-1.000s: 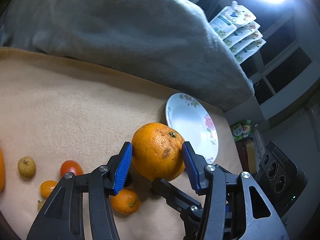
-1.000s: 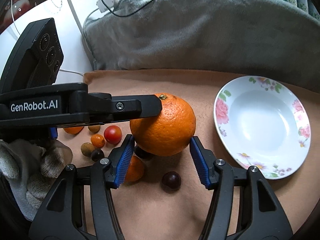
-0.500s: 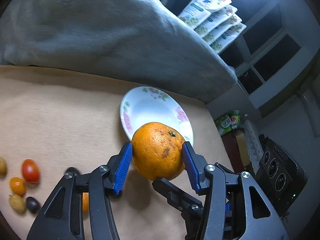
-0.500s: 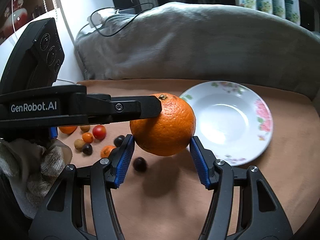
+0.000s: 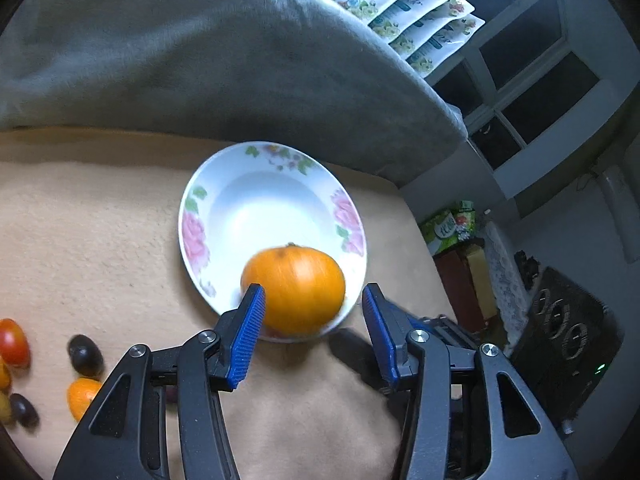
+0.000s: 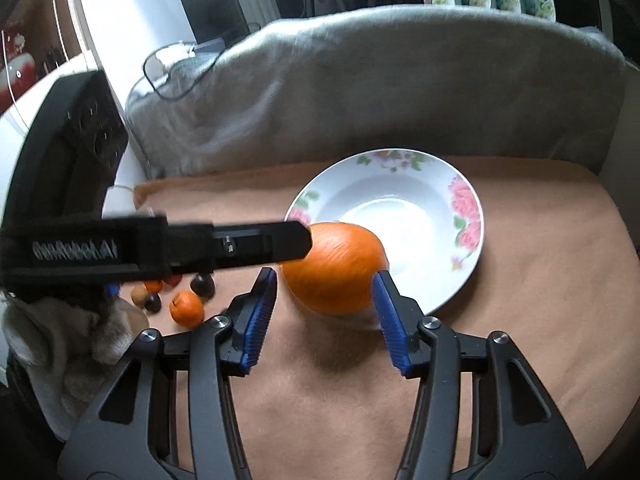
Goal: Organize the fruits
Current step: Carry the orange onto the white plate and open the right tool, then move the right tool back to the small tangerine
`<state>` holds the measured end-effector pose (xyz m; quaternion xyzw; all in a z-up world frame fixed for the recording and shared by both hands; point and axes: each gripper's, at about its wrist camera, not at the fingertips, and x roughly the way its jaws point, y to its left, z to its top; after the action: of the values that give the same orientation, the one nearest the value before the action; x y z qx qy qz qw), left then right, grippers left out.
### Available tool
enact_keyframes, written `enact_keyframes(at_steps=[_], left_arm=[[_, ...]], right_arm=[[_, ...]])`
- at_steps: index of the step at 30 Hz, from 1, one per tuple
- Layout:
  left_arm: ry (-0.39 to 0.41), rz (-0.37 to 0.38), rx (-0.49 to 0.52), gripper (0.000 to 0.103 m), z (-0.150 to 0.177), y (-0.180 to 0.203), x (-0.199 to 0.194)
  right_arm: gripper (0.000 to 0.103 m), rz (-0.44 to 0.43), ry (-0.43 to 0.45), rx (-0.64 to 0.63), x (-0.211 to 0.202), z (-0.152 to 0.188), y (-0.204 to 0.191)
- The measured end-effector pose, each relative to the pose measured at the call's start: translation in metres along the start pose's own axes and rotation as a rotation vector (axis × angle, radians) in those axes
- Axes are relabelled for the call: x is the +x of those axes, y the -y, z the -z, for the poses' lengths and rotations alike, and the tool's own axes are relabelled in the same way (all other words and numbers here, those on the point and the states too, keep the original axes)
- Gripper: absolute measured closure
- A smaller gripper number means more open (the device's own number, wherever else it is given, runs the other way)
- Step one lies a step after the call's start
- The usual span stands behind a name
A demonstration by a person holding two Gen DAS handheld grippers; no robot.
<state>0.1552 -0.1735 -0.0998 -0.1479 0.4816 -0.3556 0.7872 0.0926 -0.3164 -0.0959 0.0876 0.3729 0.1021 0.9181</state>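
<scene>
Beige cloth (image 5: 100, 240), lower centre: we watch the orange (image 5: 292, 276) drop from our left gripper (image 5: 313, 294), jaws parted, onto the floral plate (image 5: 190, 232) at its near rim. The right gripper (image 6: 324, 280) is closing, the orange between its jaws but ungripped.

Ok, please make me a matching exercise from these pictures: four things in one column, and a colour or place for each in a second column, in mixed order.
Things:
1. large orange
2. plate
3. blanket
4. small dark fruit

Colour or place:
a. grey, behind the plate
b. on the tan cloth, left of the plate
c. white with pink flowers
d. at the plate's near rim

Pairs: 1-d, 2-c, 3-a, 4-b
</scene>
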Motion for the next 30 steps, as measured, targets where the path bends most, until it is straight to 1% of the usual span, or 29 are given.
enact_keyframes(at_steps=[4, 9, 11, 13, 15, 17, 19, 20, 23, 27, 30], left_arm=[[0.049, -0.010, -0.012, 0.055, -0.004, -0.004, -0.018], [0.114, -0.042, -0.001, 0.055, -0.005, -0.006, -0.046], [0.137, -0.061, 0.009, 0.055, -0.004, -0.006, -0.055], [0.162, -0.077, 0.021, 0.055, -0.001, -0.006, -0.065], [0.179, -0.088, 0.035, 0.054, 0.001, -0.005, -0.072], [0.202, -0.115, 0.054, 0.052, 0.005, -0.004, -0.081], [0.224, -0.146, 0.068, 0.052, 0.008, -0.005, -0.090], [0.235, -0.162, 0.074, 0.049, 0.010, -0.006, -0.095], [0.259, -0.199, 0.096, 0.038, 0.017, -0.008, -0.106], [0.291, -0.293, 0.144, 0.036, 0.029, -0.009, -0.121], [0.315, -0.348, 0.161, 0.034, 0.037, -0.013, -0.133]], right_arm=[[0.050, 0.050, 0.025, -0.030, -0.010, -0.002, 0.002], [0.050, 0.063, 0.038, 0.000, -0.023, 0.002, 0.012], [0.048, 0.062, 0.049, 0.016, -0.030, 0.003, 0.017], [0.029, 0.061, 0.065, 0.031, -0.036, 0.005, 0.021], [0.021, 0.068, 0.090, 0.043, -0.047, 0.007, 0.025], [0.019, 0.069, 0.107, 0.049, -0.052, 0.008, 0.025], [0.011, 0.073, 0.123, 0.055, -0.058, 0.009, 0.025], [0.010, 0.076, 0.130, 0.057, -0.060, 0.009, 0.024], [0.009, 0.073, 0.135, 0.058, -0.063, 0.012, 0.022], [0.009, 0.049, 0.127, 0.055, -0.063, 0.014, 0.019], [0.009, 0.028, 0.126, 0.043, -0.062, 0.017, 0.014]])
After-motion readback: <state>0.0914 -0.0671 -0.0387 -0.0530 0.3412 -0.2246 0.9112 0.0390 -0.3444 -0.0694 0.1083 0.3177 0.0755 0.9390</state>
